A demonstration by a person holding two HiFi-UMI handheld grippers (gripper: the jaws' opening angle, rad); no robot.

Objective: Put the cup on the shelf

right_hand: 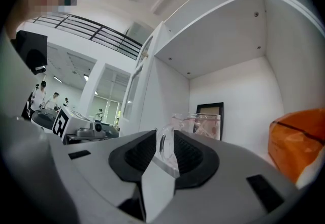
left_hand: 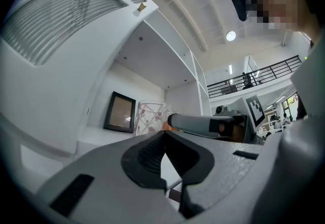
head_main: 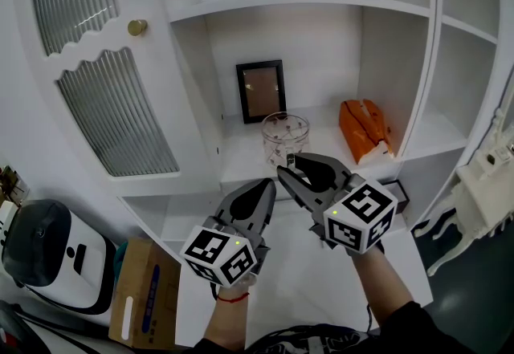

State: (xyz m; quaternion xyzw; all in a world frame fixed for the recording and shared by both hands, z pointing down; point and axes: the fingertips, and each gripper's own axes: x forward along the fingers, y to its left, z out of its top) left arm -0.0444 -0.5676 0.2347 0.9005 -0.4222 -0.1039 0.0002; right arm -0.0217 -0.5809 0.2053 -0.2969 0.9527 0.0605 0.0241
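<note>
Cup [head_main: 285, 136] position: a clear glass mug with a printed sprig pattern, found upright on the cabinet shelf [head_main: 241, 158], directly ahead of the right gripper [head_main: 287, 171] and touching its tips. Its handle [right_hand: 163, 150] is turned back toward that gripper and lies in line with the jaws' reach, the body beyond the tips. The right gripper is plainly the nearer tool; the left gripper [head_main: 261, 189] is held to its left and slightly further back, clear of the shelf edge.

Right gripper condition: jaws drawn in to a narrow gap that is filled by the glass handle, which is seen between both ribbed pads [right_hand: 139, 154]. It is judged to be clamped on the handle, with the base already borne by the shelf.

Left gripper condition: jaws brought together at the tips, with nothing between them.

Beyond the cup, a black picture frame [head_main: 261, 91] is noted against the back wall. An orange packet [head_main: 363, 132] lies ahead and to the right of the right gripper. Both are apart from the cup, so a straight rearward withdrawal is judged unobstructed once the jaws are parted.
</note>
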